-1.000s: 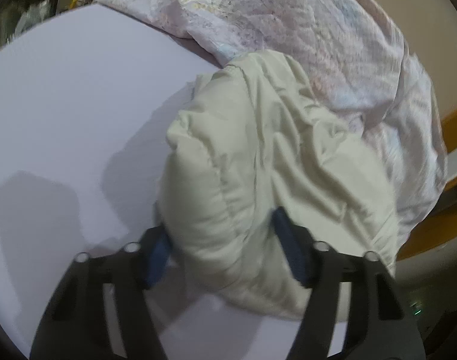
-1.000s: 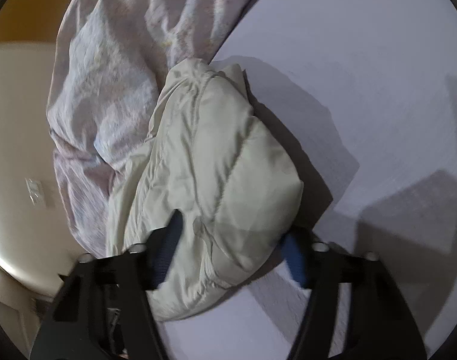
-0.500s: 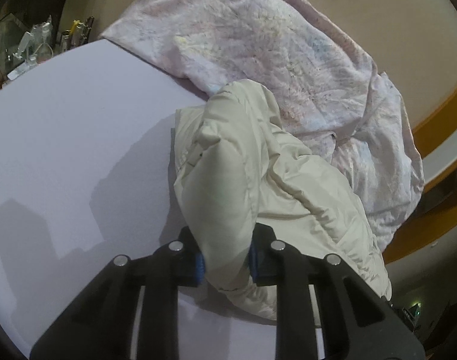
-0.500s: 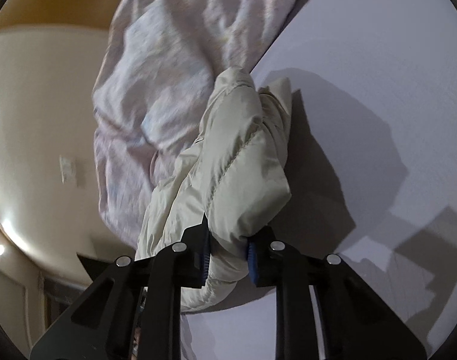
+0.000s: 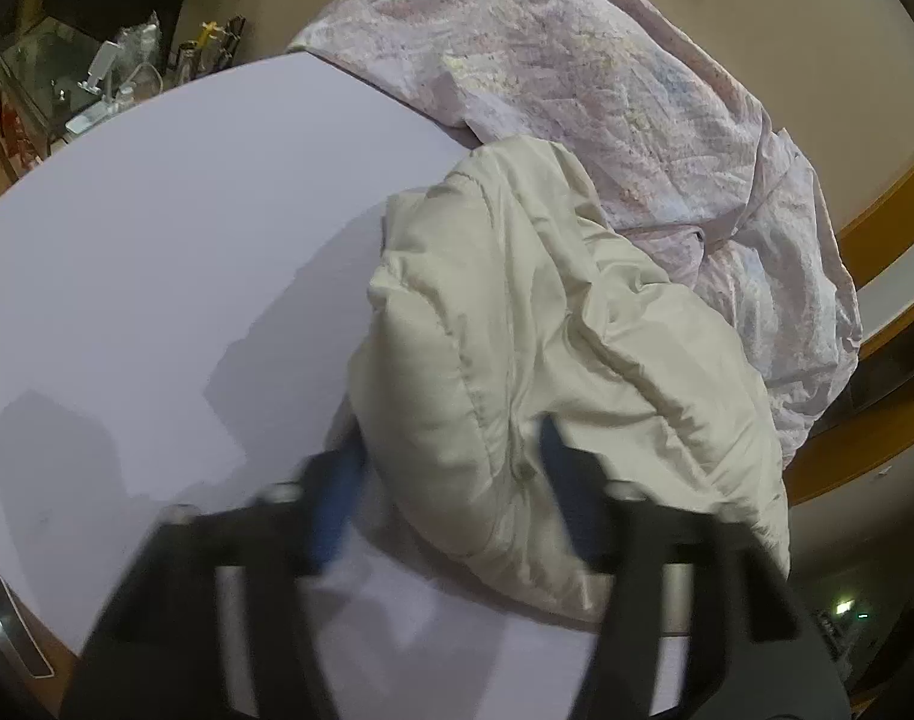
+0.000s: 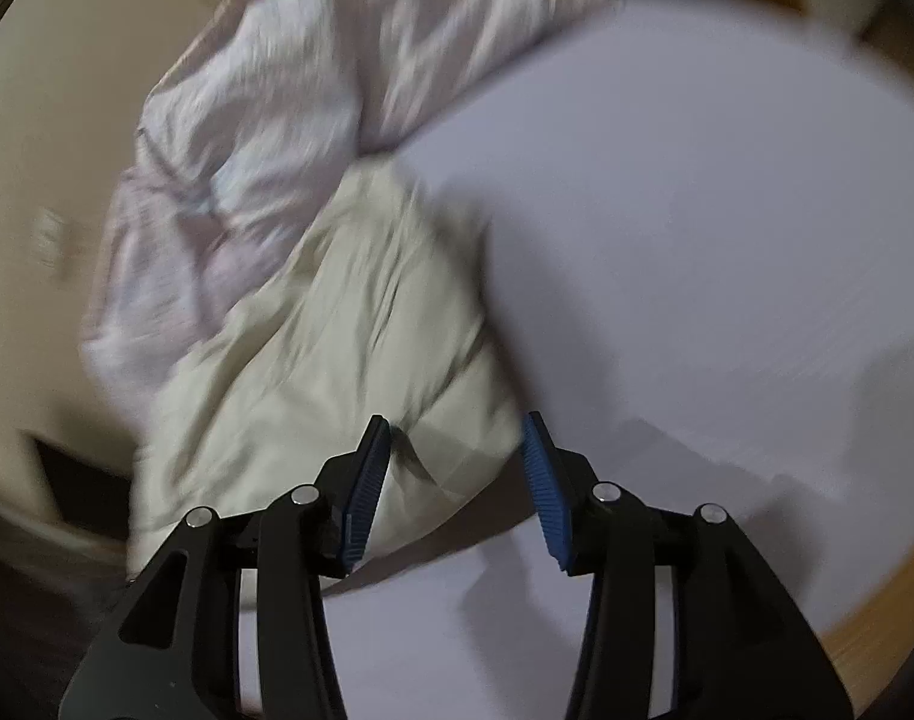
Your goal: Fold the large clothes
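Both tools let go at once! The left tool (image 5: 450, 474), which half a second ago pinched a fold of the cream padded jacket (image 5: 553, 360), has just been opening; its jaws now stand apart, blurred, with the jacket's near bulge still sitting loosely between them. The right tool (image 6: 457, 468) tells the same story: its blue pads (image 6: 544, 492) have just been spreading, and the jacket's corner (image 6: 336, 372) lies in the gap, no longer squeezed.

In the left wrist view the jacket sits as a puffy heap from the centre out towards 3 o'clock, its far end lying against the pale pink quilt (image 5: 607, 78) bunched at 1 o'clock. The white tabletop (image 5: 174, 228) spreads bare towards 9 o'clock. In the right wrist view, heavily smeared, the jacket lies at about 8 o'clock of centre with the quilt beyond it at 11 o'clock.

What does it mean? The gathered fold looks set down, so this reads as a release between grips. The jacket is still a lump and not a flat fold, so plenty of the task seems left.

As for brands, labels or writing: none can be read on the jacket, the quilt or the tools. The clutter at 10 o'clock in the left wrist view is too small to tell.
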The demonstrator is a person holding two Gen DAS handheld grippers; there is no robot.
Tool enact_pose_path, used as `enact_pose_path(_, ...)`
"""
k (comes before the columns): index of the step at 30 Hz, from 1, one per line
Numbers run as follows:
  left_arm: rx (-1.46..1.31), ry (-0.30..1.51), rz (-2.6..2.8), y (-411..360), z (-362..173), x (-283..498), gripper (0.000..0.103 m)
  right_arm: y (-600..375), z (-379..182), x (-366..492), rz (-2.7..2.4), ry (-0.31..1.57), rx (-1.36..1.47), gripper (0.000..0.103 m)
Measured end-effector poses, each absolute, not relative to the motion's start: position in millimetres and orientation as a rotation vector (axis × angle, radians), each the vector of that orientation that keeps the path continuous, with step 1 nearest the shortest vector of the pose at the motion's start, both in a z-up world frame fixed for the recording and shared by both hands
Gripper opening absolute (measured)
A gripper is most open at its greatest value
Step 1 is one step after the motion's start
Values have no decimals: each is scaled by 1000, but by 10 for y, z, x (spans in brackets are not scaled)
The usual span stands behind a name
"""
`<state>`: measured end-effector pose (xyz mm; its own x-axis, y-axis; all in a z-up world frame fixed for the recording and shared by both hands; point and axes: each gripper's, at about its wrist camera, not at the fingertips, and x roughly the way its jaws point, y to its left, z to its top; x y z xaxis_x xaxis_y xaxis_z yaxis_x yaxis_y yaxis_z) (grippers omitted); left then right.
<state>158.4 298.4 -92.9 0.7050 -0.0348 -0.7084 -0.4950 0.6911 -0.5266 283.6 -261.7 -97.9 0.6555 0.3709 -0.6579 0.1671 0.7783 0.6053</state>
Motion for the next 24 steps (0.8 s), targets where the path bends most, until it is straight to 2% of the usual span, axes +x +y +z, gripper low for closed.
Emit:
enact_pose_path(3,-774,751,287,2978,-935,1524,72,-2476,-683,2787,101,770,585,48)
enact_pose_path(9,-811,762,239,2916,-1032,1547,72,-1377,-427,3028,404,781,371,46)
enact_pose_path(13,-839,764,230,2893,-1089,1590,72,-695,-356,3172,547,789,301,31)
enact_pose_path(14,-848,762,230,2896,-1103,1606,72,-611,-343,3199,559,786,293,30)
enact_pose_path(18,-862,754,232,2914,-1121,1662,72,-298,-369,3331,573,789,233,24)
enact_pose_path(24,-887,740,225,2967,-1147,1724,71,-183,-688,3465,546,867,167,24)
